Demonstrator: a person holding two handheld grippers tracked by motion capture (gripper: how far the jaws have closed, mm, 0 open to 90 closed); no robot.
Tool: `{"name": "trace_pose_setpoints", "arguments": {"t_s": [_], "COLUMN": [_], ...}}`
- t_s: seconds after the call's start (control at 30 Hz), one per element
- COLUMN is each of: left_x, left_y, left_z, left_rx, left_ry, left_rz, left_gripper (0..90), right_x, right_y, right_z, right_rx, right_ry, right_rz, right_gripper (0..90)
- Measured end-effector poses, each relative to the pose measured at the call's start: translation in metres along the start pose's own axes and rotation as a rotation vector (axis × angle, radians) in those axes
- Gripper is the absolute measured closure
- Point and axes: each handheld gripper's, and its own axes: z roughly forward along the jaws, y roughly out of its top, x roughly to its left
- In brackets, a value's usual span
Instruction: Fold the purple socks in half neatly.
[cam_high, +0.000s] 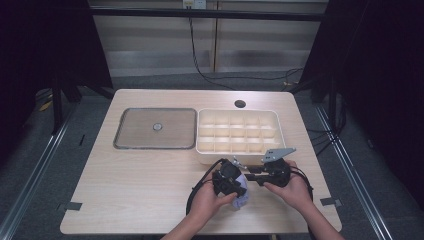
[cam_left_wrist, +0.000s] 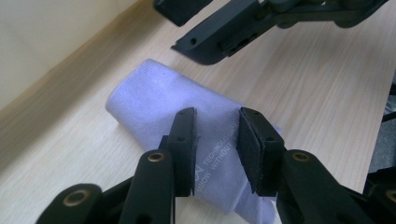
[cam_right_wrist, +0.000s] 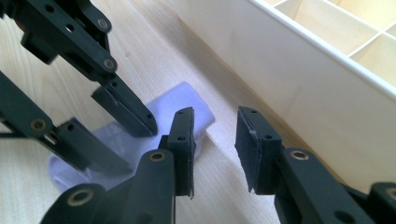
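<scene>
Cloth (cam_left_wrist: 187, 121), pale lilac, folded into a soft roll, lies on the tabletop (cam_high: 140, 185) at lower centre of the high view, just in front of the compartment box (cam_high: 239, 131). Judged light, limp, non-fragile, not slippery; it will sag and unroll if lifted by one edge. Best hold looks like a pinch across the thick folded middle, or one pinch at each end to spread it.

Left tongs (cam_left_wrist: 215, 140) partly open, jaws straddling the roll near its printed lettering, in the lower middle of the left gripper view; pads seem close to or just brushing the fabric, not squeezing it. Right tongs (cam_right_wrist: 214, 140) also partly open, nothing between the jaws, hovering over bare wood between the cloth end (cam_right_wrist: 187, 100) and the box wall (cam_right_wrist: 299, 93). Metal tray (cam_high: 155, 129) sits at left, untouched.
</scene>
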Motion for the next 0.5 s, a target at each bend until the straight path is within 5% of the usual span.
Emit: {"name": "trace_pose_setpoints", "arguments": {"t_s": [0.5], "left_x": [0.007], "left_y": [-0.003], "left_z": [-0.025], "left_rx": [-0.01], "left_ry": [0.02], "left_rz": [0.0], "left_gripper": [54.6], "right_x": [-0.002], "right_y": [0.006], "right_z": [-0.008], "right_rx": [0.015], "right_ry": [-0.004], "right_rz": [0.027], "right_gripper": [62.9]}}
